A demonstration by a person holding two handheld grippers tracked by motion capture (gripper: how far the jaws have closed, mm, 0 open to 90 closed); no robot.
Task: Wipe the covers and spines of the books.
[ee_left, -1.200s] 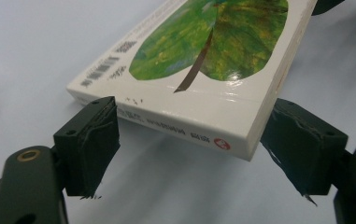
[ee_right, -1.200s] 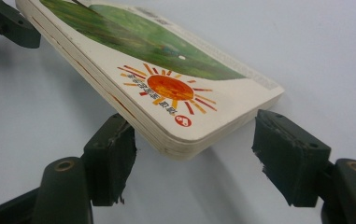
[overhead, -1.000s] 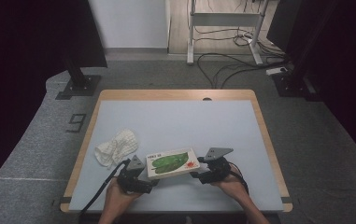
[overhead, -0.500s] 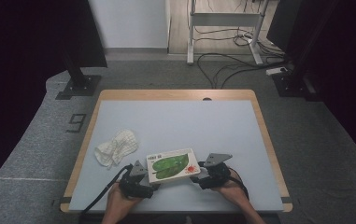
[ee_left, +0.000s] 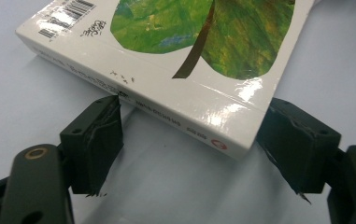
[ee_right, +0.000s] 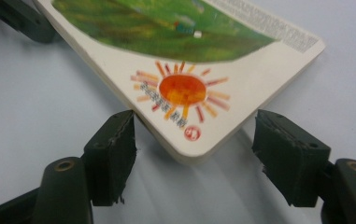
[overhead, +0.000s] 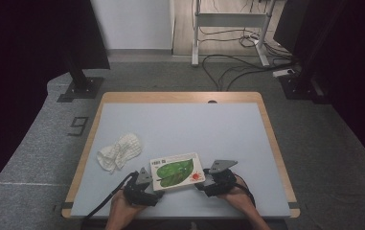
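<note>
Nearest, left gripper (ee_left: 189, 149) with its 2 jaws closing in on the book (ee_left: 166, 60) spine corner, touching both sides, right gripper (ee_right: 194, 154) part open, the book's sun corner between its jaws, untouched, farther off, crumpled cloth (overhead: 119, 151) on the table (overhead: 180, 122).

Pale blue-grey table (overhead: 180, 129) with a light wooden rim, bearing a white board book (overhead: 176, 171) with a green leaf cover near its front edge and, to the left of the book and apart from it, a crumpled white cloth (overhead: 119, 151).
</note>
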